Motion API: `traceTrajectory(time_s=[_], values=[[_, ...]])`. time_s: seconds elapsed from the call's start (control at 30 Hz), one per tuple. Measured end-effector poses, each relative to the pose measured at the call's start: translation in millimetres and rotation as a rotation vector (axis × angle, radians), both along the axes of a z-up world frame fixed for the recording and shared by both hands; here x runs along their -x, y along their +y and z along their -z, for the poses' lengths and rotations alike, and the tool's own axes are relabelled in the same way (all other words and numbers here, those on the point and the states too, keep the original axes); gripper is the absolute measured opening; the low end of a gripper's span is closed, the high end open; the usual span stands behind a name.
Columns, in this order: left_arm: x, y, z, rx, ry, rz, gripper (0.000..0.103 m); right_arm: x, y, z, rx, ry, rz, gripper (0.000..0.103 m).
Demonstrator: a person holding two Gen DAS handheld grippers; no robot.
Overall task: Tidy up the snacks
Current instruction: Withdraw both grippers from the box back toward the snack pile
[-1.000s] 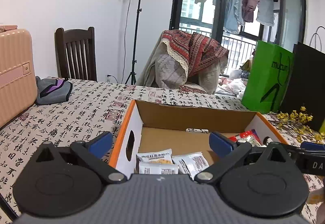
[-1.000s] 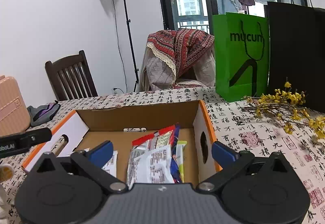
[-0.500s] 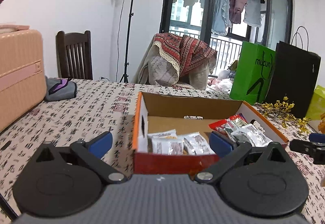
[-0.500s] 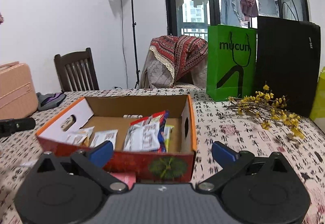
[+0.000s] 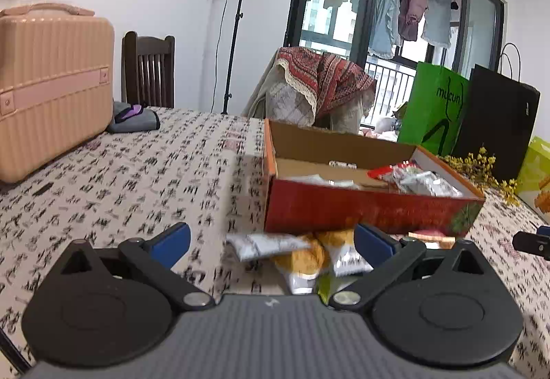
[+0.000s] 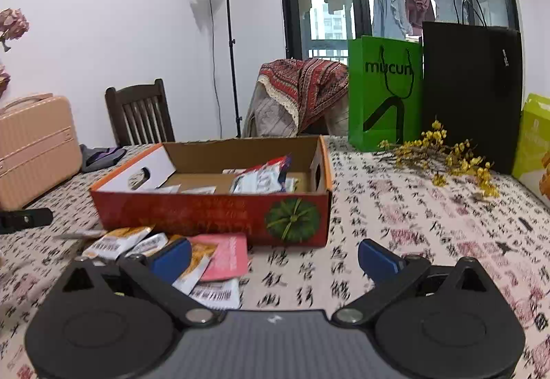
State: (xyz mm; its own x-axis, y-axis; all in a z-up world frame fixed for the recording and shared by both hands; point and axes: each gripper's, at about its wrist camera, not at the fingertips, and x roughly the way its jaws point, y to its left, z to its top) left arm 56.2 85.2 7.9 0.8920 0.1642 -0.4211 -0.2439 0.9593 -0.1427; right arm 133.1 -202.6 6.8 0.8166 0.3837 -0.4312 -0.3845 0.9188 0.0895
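Observation:
A red cardboard box (image 5: 361,210) (image 6: 213,214) with orange rims stands on the table and holds several snack packets (image 5: 419,181) (image 6: 261,177). More loose packets (image 5: 302,253) (image 6: 137,239) lie on the cloth in front of the box, among them a pink one (image 6: 228,255). My left gripper (image 5: 271,241) is open and empty, low over the loose packets. My right gripper (image 6: 275,253) is open and empty, in front of the box's right corner, with the packets by its left finger (image 6: 172,253).
A pink suitcase (image 5: 51,83) and a grey pouch (image 5: 132,121) sit at the table's left. A green bag (image 6: 385,93), a black bag (image 6: 471,93) and yellow flowers (image 6: 447,155) stand at the right. Chairs stand behind the table.
Both grippers have pulled back and down from over the box toward the table's near side. The loose packets in front of the box have come into view.

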Motion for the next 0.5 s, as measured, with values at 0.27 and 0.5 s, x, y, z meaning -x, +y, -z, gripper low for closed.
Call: traceTrajectory(time_s=[0.27,0.5], values=[[18,1,14,0.011,0.000,-0.014,0.103,19,5,11,0.019,0.019,-0.043,0.103],[21,4,25,0.021,0.014,-0.006,0.103,21,18,20,0.050,0.051,-0.066,0.103]])
